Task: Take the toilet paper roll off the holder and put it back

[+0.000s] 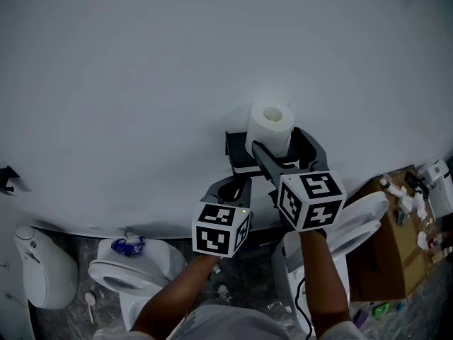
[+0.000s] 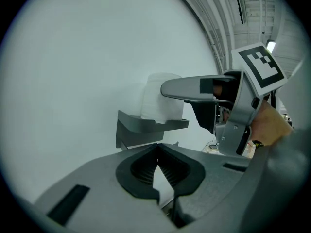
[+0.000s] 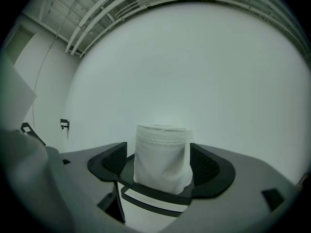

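A white toilet paper roll [image 1: 270,125] stands upright on a dark holder shelf [image 1: 239,163] fixed to the white wall. My right gripper [image 1: 280,144] is open, one jaw on each side of the roll [image 3: 162,158]; the right pad [image 3: 210,166] is at the roll's side, and a thin gap shows at the left pad [image 3: 111,162]. The holder's edge [image 3: 155,194] lies under the roll. My left gripper [image 1: 232,184] hangs just below the holder [image 2: 141,125], shut with nothing in it [image 2: 158,152]. From there the roll [image 2: 163,98] shows beside the right gripper's finger [image 2: 194,87].
Below, on the floor, are a toilet [image 1: 131,271] with a blue item on it, a second toilet with its lid [image 1: 361,222] raised, a cardboard box [image 1: 386,257] with small bottles, and a white bin [image 1: 42,268]. A small bracket [image 1: 7,178] sticks out of the wall at the left.
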The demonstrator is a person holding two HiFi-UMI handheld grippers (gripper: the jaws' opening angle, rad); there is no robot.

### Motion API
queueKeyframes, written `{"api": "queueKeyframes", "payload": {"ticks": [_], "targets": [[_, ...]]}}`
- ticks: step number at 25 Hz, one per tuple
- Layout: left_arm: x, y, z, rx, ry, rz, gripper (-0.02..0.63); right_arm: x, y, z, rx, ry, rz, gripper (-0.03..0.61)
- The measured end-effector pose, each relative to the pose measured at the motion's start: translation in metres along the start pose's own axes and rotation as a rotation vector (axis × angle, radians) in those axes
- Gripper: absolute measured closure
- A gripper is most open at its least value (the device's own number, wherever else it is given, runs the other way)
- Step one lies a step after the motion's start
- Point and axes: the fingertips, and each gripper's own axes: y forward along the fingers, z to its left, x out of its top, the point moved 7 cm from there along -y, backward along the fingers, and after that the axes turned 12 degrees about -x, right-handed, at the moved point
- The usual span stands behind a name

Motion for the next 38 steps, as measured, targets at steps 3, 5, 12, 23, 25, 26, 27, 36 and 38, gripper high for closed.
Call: {"api": "queueKeyframes", "payload": {"ticks": [3,5,12,23,25,26,27,36,38], "targets": [[0.002,-0.004,-0.005,0.011,0.000,-0.012,0.609,-0.002,-0.010,-0.001,0.013,0.011,-0.002,0.193],[0.002,-0.007,-0.008,0.017,-0.001,-0.019,0.609,-0.003,-0.018,-0.002,0.021,0.015,0.000,0.193],[0.003,-0.020,-0.029,0.035,0.009,-0.045,0.609,-0.016,-0.051,0.000,0.046,0.015,0.013,0.225],[0.002,-0.043,-0.072,0.068,0.035,-0.078,0.609,-0.035,-0.107,-0.001,0.058,0.008,0.019,0.433],[-0.001,-0.047,-0.081,0.075,0.035,-0.080,0.609,-0.039,-0.117,-0.001,0.059,0.010,0.022,0.456],[-0.003,-0.049,-0.085,0.080,0.036,-0.083,0.609,-0.040,-0.122,-0.001,0.061,0.011,0.024,0.467],[-0.004,-0.051,-0.089,0.086,0.037,-0.089,0.609,-0.043,-0.127,-0.001,0.062,0.013,0.027,0.477],[-0.016,-0.063,-0.118,0.115,0.052,-0.100,0.609,-0.062,-0.158,-0.001,0.090,0.033,0.053,0.554],[-0.018,-0.065,-0.122,0.120,0.051,-0.099,0.609,-0.065,-0.164,-0.001,0.097,0.037,0.055,0.561]]}}
